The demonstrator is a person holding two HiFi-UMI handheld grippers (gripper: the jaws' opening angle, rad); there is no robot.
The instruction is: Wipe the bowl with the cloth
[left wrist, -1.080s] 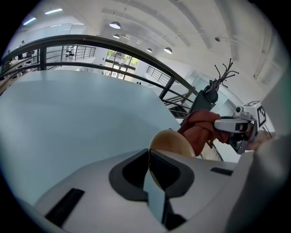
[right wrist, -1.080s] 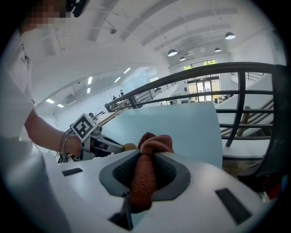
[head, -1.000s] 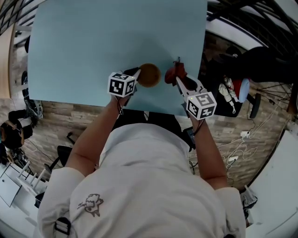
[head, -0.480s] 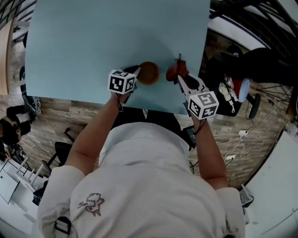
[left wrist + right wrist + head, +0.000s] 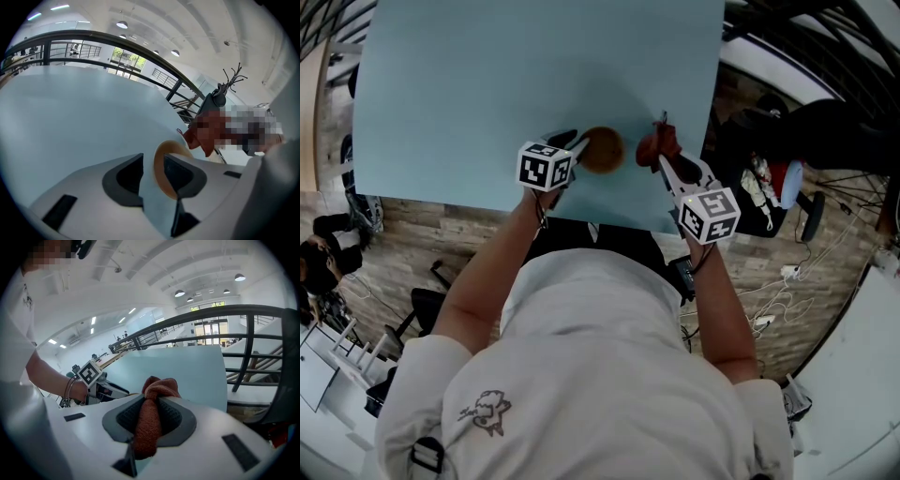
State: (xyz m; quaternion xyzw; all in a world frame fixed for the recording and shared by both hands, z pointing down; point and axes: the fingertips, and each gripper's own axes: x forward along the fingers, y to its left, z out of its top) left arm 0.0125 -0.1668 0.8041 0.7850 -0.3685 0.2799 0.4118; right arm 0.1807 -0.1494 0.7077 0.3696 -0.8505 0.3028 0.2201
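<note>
Bowl (image 5: 158,169) partly behind a jaw

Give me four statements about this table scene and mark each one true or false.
1. The right gripper is shut on the cloth. True.
2. The left gripper is clamped on the bowl. False: its jaws have just been opening and stand apart, the bowl's rim between them.
3. The cloth lies inside the bowl. False: it is held beside the bowl, apart from it.
4. The bowl stands on the light blue table. True.
</note>
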